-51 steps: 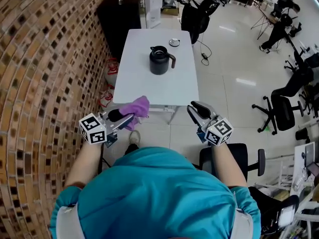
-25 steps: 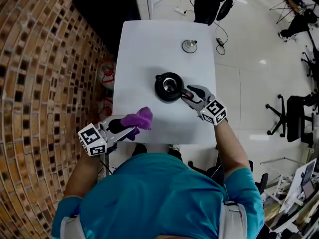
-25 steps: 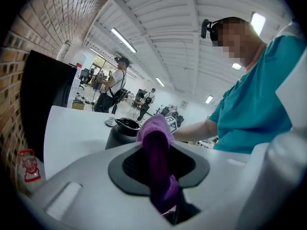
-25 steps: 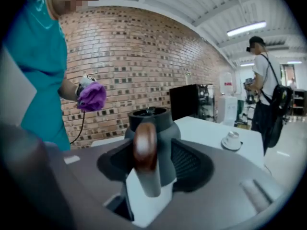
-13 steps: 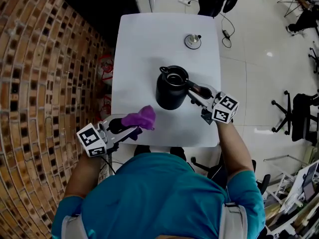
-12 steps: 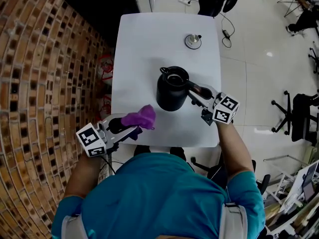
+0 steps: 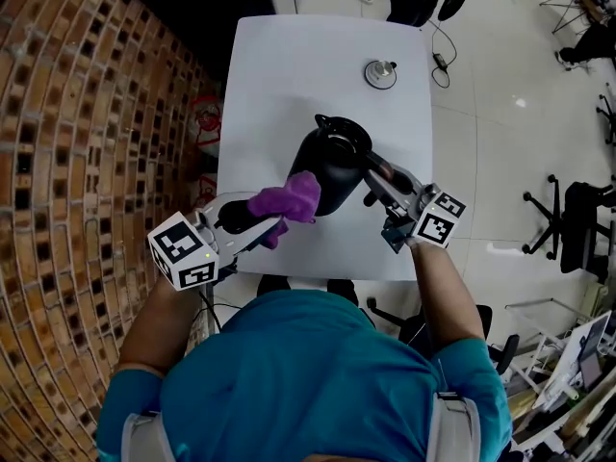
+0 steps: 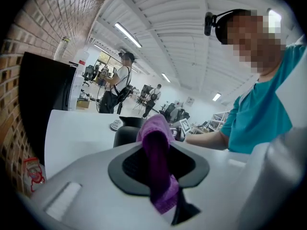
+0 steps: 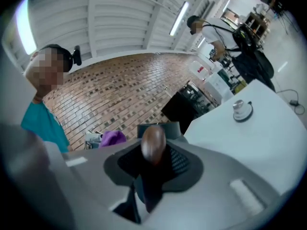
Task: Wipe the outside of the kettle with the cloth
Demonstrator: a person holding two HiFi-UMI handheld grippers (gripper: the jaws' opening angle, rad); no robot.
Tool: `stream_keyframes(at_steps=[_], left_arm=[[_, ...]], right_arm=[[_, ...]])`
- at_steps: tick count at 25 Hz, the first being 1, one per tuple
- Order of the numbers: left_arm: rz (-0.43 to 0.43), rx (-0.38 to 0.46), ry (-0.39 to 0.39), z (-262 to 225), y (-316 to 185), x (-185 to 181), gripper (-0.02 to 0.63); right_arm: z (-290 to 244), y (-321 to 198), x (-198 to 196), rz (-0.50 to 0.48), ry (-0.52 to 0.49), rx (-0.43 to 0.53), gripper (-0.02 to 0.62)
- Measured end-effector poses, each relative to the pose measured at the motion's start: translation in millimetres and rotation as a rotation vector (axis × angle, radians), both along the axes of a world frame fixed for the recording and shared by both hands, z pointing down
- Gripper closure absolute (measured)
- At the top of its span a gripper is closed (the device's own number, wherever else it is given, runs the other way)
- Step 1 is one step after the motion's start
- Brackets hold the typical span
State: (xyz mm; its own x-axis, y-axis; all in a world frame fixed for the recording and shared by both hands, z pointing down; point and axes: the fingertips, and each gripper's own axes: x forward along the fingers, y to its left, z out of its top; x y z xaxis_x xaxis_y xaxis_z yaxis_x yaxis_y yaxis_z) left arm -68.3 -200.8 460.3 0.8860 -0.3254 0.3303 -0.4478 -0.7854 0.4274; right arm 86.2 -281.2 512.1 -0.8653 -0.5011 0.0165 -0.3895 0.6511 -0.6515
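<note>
The black kettle (image 7: pixel 332 166) hangs tilted over the white table (image 7: pixel 260 75) with its open mouth facing up and away. My right gripper (image 7: pixel 377 173) is shut on the kettle's handle, which shows as a dark brown bar (image 9: pixel 153 146) between the pads. My left gripper (image 7: pixel 262 218) is shut on the purple cloth (image 7: pixel 289 198). The cloth's bunched end lies against the kettle's left side. In the left gripper view the cloth (image 8: pixel 156 157) hangs between the jaws and the kettle (image 8: pixel 125 134) stands just behind it. The right gripper view shows the cloth (image 9: pixel 113 138) to the left.
The kettle's round lid (image 7: pixel 381 72) lies at the far right of the table, also seen as the lid (image 9: pixel 242 109). A brick wall (image 7: pixel 87 114) runs close along the left. Office chairs (image 7: pixel 568 219) stand on the floor to the right, and people stand beyond the table (image 8: pixel 115 87).
The right gripper closed on the handle, then raised and tilted the kettle. The left gripper carried the cloth up and right to the kettle's side.
</note>
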Motion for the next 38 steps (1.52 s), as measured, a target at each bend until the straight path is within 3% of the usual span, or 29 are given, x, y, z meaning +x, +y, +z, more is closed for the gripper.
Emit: stream_keyframes(at_steps=[5,10,23,27,33,38], left_arm=[[0.019,0.033,-0.089,-2.9,-21.1,23.4,0.506],[0.031,0.022,-0.186,9.1,-27.8,33.8,0.506],[0.045,-0.083,-0.245,52.8,-5.5,23.1,0.506],[0.083,-0.115,-0.227,56.6,6.3,16.4,0.506],[0.044,-0.057,-0.078,-16.3,-26.0,-0.7,0.506],[0.071,-0.016,-0.132,-20.6,-40.7,6.6,0.506]], right_arm=[[-10.9,-7.3,-15.8,0.011,0.069,0.025,0.506],[-21.5,-7.2,-21.0,0.005,0.042,0.032,0.506],[-65.5,-6.7,-0.3,0.042,-0.054,0.095,0.503],[-74.2,-3.2,10.6,0.037,-0.059,0.127,0.503],[-65.9,15.4,10.2,-0.043,0.035,0.176,0.503],[-73.2,34.9,-2.1,-0.119,-0.022,0.202,0.503]])
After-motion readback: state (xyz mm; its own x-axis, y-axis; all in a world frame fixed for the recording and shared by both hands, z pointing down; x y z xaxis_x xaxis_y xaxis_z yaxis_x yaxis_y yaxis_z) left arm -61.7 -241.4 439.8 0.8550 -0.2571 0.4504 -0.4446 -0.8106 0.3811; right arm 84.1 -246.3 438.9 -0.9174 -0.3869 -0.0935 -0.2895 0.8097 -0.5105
